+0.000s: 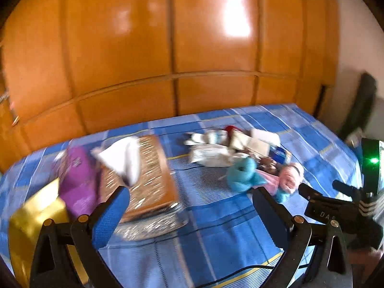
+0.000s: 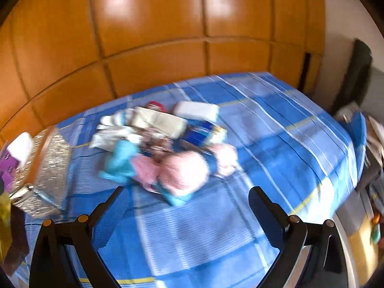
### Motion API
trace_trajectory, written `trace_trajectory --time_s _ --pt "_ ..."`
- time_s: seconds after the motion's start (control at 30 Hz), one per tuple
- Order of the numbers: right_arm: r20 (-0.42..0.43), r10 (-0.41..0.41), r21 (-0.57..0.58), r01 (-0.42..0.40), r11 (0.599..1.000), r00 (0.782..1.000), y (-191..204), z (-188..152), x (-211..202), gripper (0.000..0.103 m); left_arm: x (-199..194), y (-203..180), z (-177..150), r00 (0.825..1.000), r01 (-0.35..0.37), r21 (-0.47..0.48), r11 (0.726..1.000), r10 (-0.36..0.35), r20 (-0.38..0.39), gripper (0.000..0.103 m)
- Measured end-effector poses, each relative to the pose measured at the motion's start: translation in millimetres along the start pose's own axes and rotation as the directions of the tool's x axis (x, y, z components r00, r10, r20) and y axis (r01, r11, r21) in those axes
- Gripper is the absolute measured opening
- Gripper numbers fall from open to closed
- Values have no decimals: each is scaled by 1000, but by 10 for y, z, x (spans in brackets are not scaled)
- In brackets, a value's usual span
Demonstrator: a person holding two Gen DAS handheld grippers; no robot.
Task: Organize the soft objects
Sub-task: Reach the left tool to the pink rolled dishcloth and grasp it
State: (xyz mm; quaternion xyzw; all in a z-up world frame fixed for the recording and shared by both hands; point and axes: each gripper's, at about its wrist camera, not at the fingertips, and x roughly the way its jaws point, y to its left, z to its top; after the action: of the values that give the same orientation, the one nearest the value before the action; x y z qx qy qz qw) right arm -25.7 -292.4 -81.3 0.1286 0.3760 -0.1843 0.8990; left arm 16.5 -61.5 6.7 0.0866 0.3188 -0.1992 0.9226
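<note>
Both views are motion-blurred, so the pile of soft stuff (image 2: 163,141) in the middle of the bed is mostly a smear: a fuzzy turquoise plush (image 2: 121,162) on the near left of it, a fluffy pink plush (image 2: 184,172) beside it nearer the right, and behind them some white and cream folded things plus something blue and something red I honestly can't identify. All of it sits on a blue plaid bedsheet (image 2: 276,124). Off to the left there's a glittery woven-looking box (image 1: 146,175) with a white cloth (image 1: 122,156) hanging over its rim and a purple item (image 1: 76,180) next to it, edges too blurred to read. The left gripper (image 1: 189,196) has its jaws spread wide with nothing between them, same for the right gripper (image 2: 187,198), both hovering at the near side of the bed. Glossy orange wood panelling (image 2: 148,24) fills the far background.
</note>
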Motion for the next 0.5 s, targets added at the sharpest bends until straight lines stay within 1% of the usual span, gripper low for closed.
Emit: trace_trajectory --time_s 0.03,0.1,0.13,0.23,0.3,0.4,0.47,0.5 --pt "-7 -14 15 14 1000 1000 -83 -18 14 101 60 -118 51 1000 20 40 999 -20 -3 103" --pt "-25 -35 45 36 998 999 -241 -61 34 101 139 -268 107 999 43 84 996 -43 -5 103" --pt "-32 -42 59 44 997 999 -307 -82 43 101 225 -390 143 997 71 117 991 -69 -18 103" --pt "-50 -52 90 56 994 997 -447 -111 62 101 435 -625 197 991 122 162 979 -112 -67 103" --pt "-55 -53 111 59 992 997 -536 -103 66 101 626 -810 217 983 165 189 968 -145 -113 103" --pt "-62 -75 143 83 986 995 -661 -91 55 101 832 -950 217 970 204 189 960 -172 -172 103" --pt "-75 -79 172 91 981 994 -750 -92 69 101 995 -1026 227 954 243 187 952 -200 -222 101" --pt "-83 -78 184 92 979 993 -788 -93 95 101 1055 -1035 235 947 258 176 950 -213 -239 98"
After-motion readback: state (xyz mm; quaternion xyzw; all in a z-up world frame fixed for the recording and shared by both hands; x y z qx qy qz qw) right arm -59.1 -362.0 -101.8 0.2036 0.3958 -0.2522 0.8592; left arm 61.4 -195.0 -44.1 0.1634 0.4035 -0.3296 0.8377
